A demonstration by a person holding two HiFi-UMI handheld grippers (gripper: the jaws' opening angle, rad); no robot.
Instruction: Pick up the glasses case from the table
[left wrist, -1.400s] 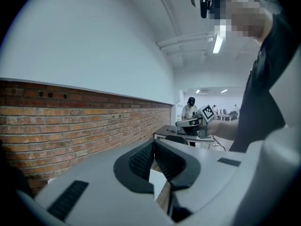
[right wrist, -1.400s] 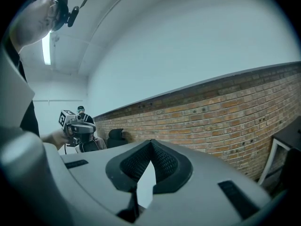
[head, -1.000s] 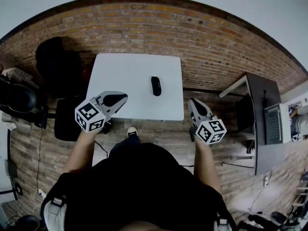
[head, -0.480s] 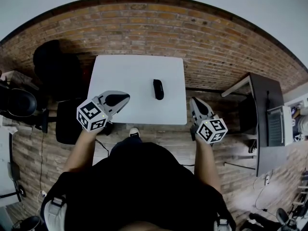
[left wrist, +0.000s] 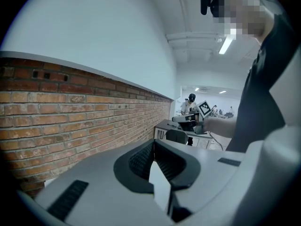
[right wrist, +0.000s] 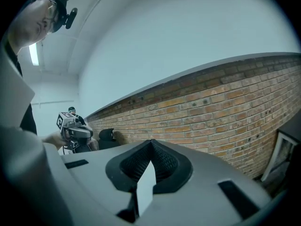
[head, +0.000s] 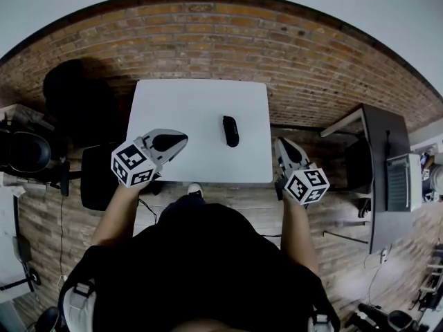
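The black glasses case (head: 230, 131) lies on the white table (head: 180, 106), right of its middle and toward the near edge. My left gripper (head: 183, 137) hovers over the table's near left part, shut and empty, well left of the case. My right gripper (head: 279, 143) hangs just off the table's near right corner, also shut with nothing in it. In the left gripper view the jaws of the left gripper (left wrist: 153, 142) meet at their tip; the right gripper view shows the same on the right gripper (right wrist: 151, 141). Neither gripper view shows the case.
A brick wall (head: 208, 40) runs behind the table. A black chair (head: 73, 92) stands at the table's left, with another dark seat (head: 97, 178) nearer me. A dark desk (head: 377, 164) stands to the right. My shoe (head: 195, 188) shows under the table's near edge.
The table and case sit slightly lower and closer in the head view. Both grippers have edged forward toward the table and stayed shut.
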